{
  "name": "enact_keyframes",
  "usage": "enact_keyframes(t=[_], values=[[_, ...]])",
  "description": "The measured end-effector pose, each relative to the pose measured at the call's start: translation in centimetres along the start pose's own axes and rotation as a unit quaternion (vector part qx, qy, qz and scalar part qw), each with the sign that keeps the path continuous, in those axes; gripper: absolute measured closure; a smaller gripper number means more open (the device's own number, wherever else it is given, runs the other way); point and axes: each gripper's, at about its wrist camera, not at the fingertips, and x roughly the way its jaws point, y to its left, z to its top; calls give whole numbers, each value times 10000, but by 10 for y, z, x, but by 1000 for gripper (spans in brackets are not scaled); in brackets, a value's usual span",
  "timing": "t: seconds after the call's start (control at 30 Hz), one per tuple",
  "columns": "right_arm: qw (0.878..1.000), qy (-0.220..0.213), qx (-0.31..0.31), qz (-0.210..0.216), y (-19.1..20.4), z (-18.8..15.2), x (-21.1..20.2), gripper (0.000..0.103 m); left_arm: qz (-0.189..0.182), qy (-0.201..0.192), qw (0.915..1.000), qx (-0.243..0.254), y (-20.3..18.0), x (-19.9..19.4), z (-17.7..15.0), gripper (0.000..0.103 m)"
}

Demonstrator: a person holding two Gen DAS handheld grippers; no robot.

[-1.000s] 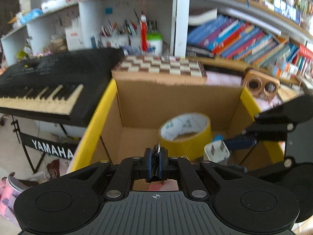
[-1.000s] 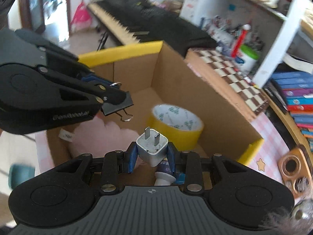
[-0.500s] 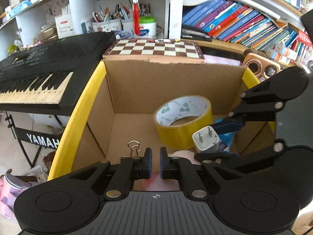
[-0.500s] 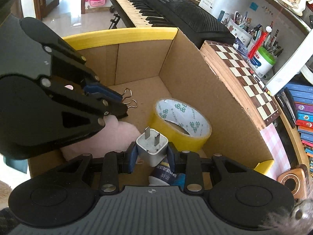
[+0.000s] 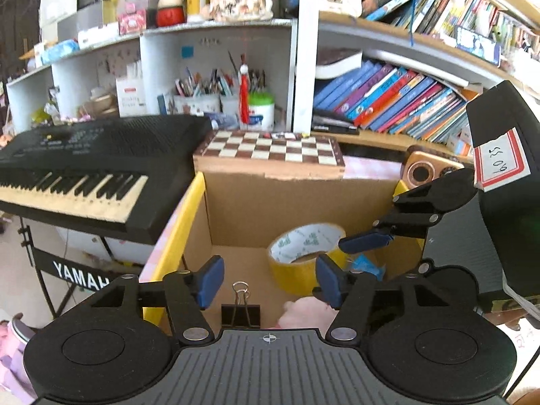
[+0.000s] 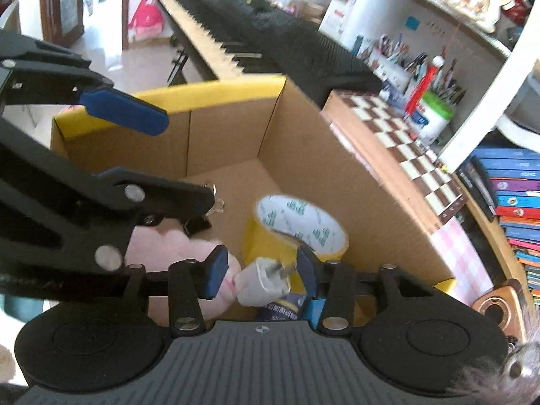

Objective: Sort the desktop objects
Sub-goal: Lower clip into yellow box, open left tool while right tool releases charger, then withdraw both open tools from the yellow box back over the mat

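Both grippers hang over an open cardboard box (image 5: 297,199) with yellow-taped rims (image 6: 202,92). My left gripper (image 5: 270,278) is open; a black binder clip (image 5: 240,312) lies below it in the box, free of the pads. My right gripper (image 6: 261,271) is open; a white plug adapter (image 6: 263,283) sits tilted between its jaws, apart from the pads, over a pink plush (image 6: 175,249). A yellow tape roll (image 5: 303,256) lies in the box and also shows in the right wrist view (image 6: 293,229). A blue packet (image 5: 366,265) lies beside it.
A black Yamaha keyboard (image 5: 84,165) stands left of the box. A chessboard (image 5: 273,146) lies behind it, with white shelves of pens and books (image 5: 388,101) beyond. A copper speaker (image 5: 428,168) sits at the back right. The right gripper's body (image 5: 472,229) crowds the box's right side.
Both grippers have opened. The binder clip has dropped from my left gripper into the box. The plug adapter has left my right gripper's pads and tipped over. Both grippers have risen slightly.
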Motion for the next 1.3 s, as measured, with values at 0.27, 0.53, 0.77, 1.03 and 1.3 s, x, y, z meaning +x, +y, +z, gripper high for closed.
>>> enact_keyframes(t=[0.27,0.53,0.77,1.03,1.3], values=[[9975,-400,412,-410,1,-7,-35,56,9,-300,9995,-47,-3,-27,-2,32],[9862,-841,1053,-962,0,-25,-84,56,-92,-570,9983,-34,-9,-56,-8,27],[9664,-1183,1737,-1482,10,-50,-127,55,-128,-845,9963,-97,-11,-87,-20,21],[9404,-1449,2325,-2015,38,-85,-169,54,-28,-984,9949,-210,-7,-119,-38,17],[9257,-1490,2678,-2218,71,-111,-193,53,18,-1061,9938,-328,-6,-147,-60,16]])
